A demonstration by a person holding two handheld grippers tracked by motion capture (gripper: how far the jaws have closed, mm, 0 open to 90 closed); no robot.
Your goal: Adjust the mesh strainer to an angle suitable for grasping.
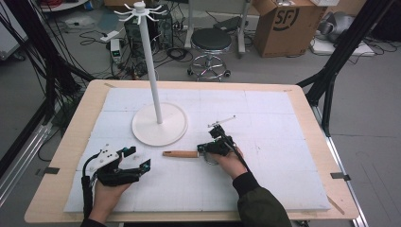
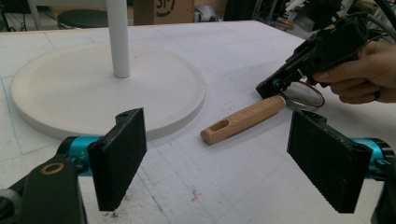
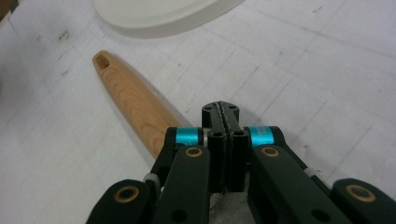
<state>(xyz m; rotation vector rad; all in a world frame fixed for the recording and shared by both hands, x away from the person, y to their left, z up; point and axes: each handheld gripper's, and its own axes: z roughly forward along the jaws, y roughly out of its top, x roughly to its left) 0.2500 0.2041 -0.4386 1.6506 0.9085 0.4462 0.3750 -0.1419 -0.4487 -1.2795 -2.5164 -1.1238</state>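
Strainer, wooden handle (image 1: 180,153): long axis left–right. Right gripper (image 1: 213,147) jaws pressed together at its right end; left gripper (image 1: 137,161) spread, near-left.

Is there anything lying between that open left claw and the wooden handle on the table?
Nothing visible. Only bare white mat lies between the open left gripper and the wooden handle. The white stand base sits off to one side, and the right gripper is at the handle's far end.

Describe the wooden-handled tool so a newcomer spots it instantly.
Start at the white stand with its round base on the foam mat. Just in front of that base lies the wooden handle, beside the shut right gripper. It is the one tan wooden piece, with a slot at its free end.
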